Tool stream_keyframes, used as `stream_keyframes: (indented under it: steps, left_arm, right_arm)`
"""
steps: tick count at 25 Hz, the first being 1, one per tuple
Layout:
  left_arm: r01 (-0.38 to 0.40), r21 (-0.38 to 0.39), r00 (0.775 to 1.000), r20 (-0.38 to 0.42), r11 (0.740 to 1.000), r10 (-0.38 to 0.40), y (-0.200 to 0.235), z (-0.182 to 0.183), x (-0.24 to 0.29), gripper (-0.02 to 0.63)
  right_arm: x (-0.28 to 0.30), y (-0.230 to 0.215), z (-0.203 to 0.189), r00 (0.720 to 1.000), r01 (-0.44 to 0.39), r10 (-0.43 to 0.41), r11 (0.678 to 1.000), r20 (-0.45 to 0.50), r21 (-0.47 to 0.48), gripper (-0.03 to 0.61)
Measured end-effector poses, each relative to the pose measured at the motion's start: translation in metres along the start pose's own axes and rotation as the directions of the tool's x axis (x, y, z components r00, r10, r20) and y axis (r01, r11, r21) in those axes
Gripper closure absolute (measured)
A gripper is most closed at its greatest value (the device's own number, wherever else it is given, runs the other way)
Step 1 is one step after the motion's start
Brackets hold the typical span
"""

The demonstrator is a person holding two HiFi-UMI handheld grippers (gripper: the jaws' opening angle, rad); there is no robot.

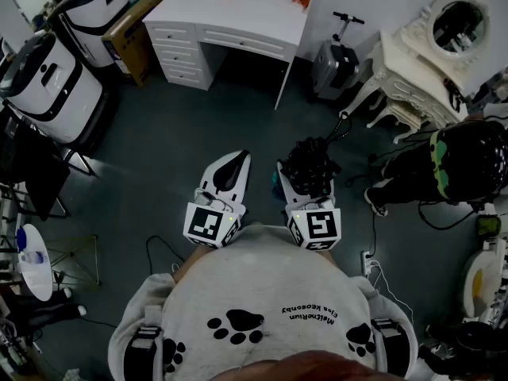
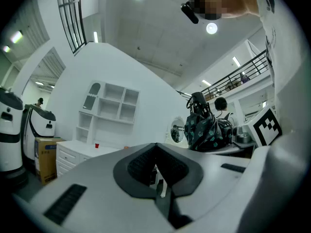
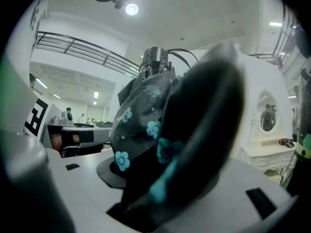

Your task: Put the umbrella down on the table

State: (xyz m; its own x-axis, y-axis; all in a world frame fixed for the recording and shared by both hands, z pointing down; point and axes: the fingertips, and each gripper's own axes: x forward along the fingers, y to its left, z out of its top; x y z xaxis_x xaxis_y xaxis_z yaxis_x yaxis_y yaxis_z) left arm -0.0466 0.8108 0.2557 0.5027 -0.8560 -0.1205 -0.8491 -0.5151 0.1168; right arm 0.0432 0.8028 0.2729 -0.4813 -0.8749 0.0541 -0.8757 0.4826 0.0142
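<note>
Gripping floral umbrella (image 3: 138, 115) | right gripper (image 1: 298, 181) | sweatshirt (image 1: 262, 292) lettering upside-down, illegible

The umbrella (image 3: 146, 125) is soft, creased dark cloth printed with teal flowers, its top cap (image 3: 154, 59) bright shiny metal; the left gripper (image 2: 156, 152) and right gripper (image 3: 155, 178) have smooth matt white plastic shells, with dark ribbed rubbery pads (image 2: 138, 166) lining the jaws; the marker cubes (image 1: 213, 225) are matt, printed black on white; the person's top (image 1: 262, 308) is pale grey knit cloth with black paw prints; the drawered surface (image 1: 238, 10) looks smooth painted white; the box (image 1: 131, 34) is brown cardboard; the floor (image 1: 175, 141) is dull dark grey
</note>
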Motion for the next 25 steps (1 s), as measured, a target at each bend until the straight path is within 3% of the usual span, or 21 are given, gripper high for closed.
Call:
stream_keyframes:
  steps: [8,18,25]
  left_arm:
    - [-0.014,0.027,1.000,0.003,1.000,0.014,-0.038,-0.008,0.039,0.598]
    - [-0.048,0.046,0.999,-0.007,0.998,0.048,-0.032,-0.007,0.056,0.598]
    - [-0.006,0.035,0.997,-0.073,0.999,0.009,-0.009,-0.031,0.102,0.598]
  right_arm:
    - [-0.006,-0.050,-0.003,0.999,-0.027,0.027,0.999,0.023,0.029,0.322]
    - [0.010,-0.068,-0.011,0.998,-0.053,0.055,0.997,-0.026,0.051,0.322]
    - [0.044,-0.095,-0.025,0.998,-0.031,0.033,0.999,-0.048,0.035,0.322]
